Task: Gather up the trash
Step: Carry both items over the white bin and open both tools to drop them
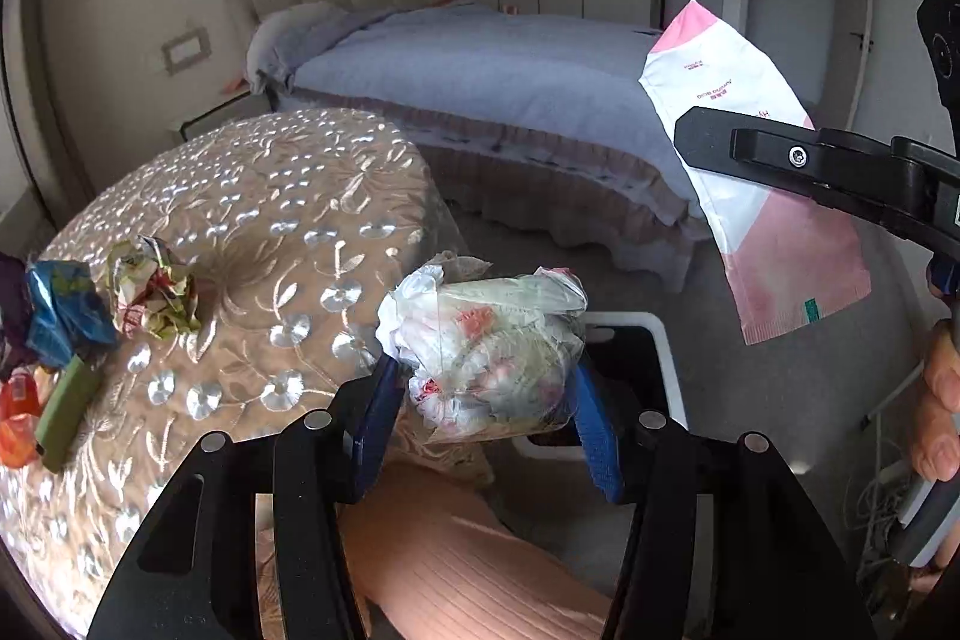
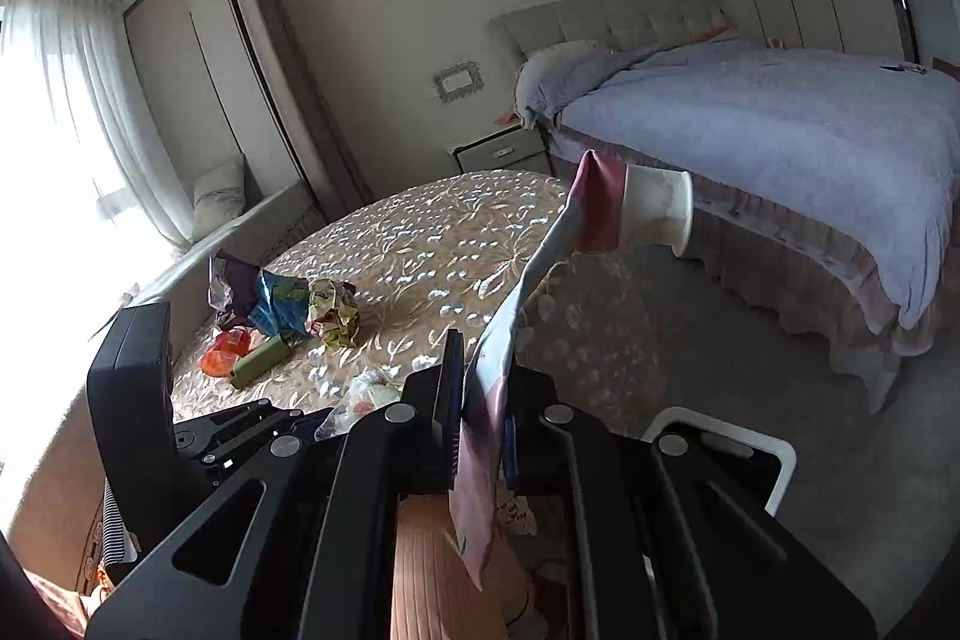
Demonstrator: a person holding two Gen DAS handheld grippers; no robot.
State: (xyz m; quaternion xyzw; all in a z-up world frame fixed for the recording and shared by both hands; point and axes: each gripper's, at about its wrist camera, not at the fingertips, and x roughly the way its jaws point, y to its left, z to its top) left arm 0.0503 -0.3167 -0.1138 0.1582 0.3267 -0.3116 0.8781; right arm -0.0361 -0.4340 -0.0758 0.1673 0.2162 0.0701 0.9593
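Observation:
My left gripper (image 1: 486,388) is shut on a crumpled clear plastic bag of trash (image 1: 489,346), held in the air beside the round table and above the white-rimmed bin (image 1: 657,340). My right gripper (image 2: 483,388) is shut on a pink and white wrapper (image 2: 510,316); it also shows in the left wrist view (image 1: 750,160), held up at the right. More trash lies on the table: a crumpled paper ball (image 1: 157,289), a blue wrapper (image 1: 66,310), a green stick pack (image 1: 63,409) and orange wrappers (image 1: 17,421).
The round table has a floral embroidered cloth (image 1: 270,232). A bed with a blue cover (image 1: 480,64) stands behind it. The bin also shows at the lower right of the right wrist view (image 2: 780,460). A nightstand (image 2: 501,151) sits by the bed. Cables lie on the floor (image 1: 876,508).

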